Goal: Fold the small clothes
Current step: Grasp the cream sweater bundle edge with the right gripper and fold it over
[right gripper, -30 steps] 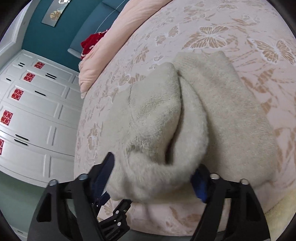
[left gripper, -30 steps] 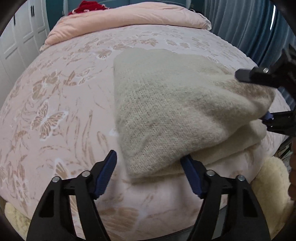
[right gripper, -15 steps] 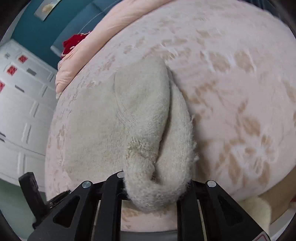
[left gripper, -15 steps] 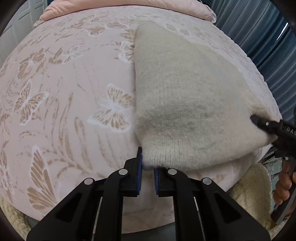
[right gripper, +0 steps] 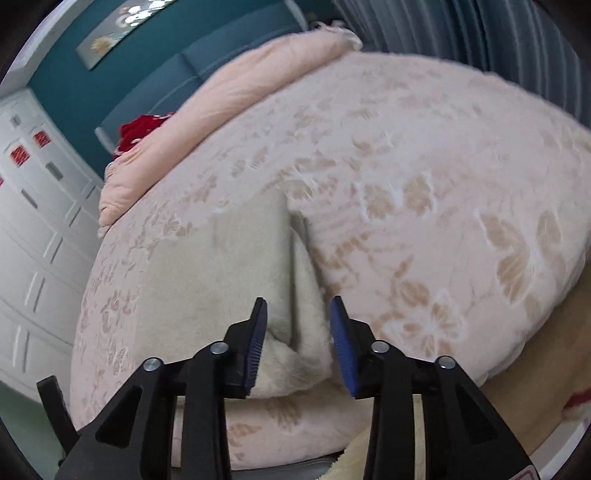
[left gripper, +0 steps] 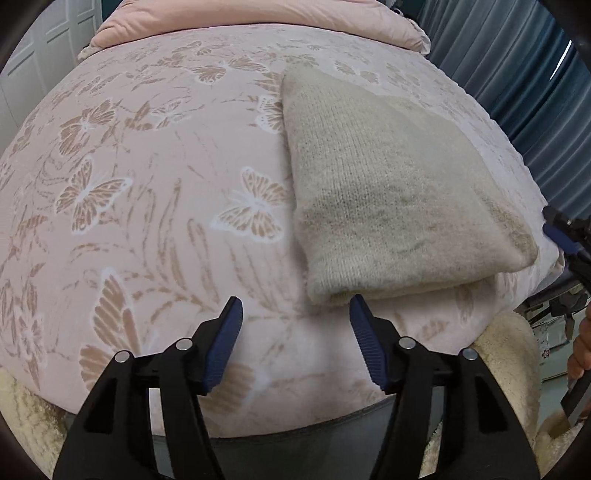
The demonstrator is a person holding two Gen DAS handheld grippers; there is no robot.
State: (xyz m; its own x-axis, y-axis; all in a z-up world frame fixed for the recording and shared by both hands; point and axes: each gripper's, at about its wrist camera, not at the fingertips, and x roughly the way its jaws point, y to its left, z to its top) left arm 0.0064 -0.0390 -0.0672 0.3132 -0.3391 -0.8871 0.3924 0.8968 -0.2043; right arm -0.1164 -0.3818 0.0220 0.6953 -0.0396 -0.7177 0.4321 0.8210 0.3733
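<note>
Left wrist view shows folded sweater [left gripper: 399, 206] beyond spread left tongs [left gripper: 295, 325]; right tongs [right gripper: 298, 325] gape too.

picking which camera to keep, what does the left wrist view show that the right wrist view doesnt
Left wrist only: the other hand-held gripper at the right edge, the person's hand, and clear butterfly prints. Right wrist only: a red item by the pillow, white cabinets, the teal wall. Both: the folded cream sweater on the pink bed, the pillow, the curtains, and the view's own open hand-held gripper.
</note>
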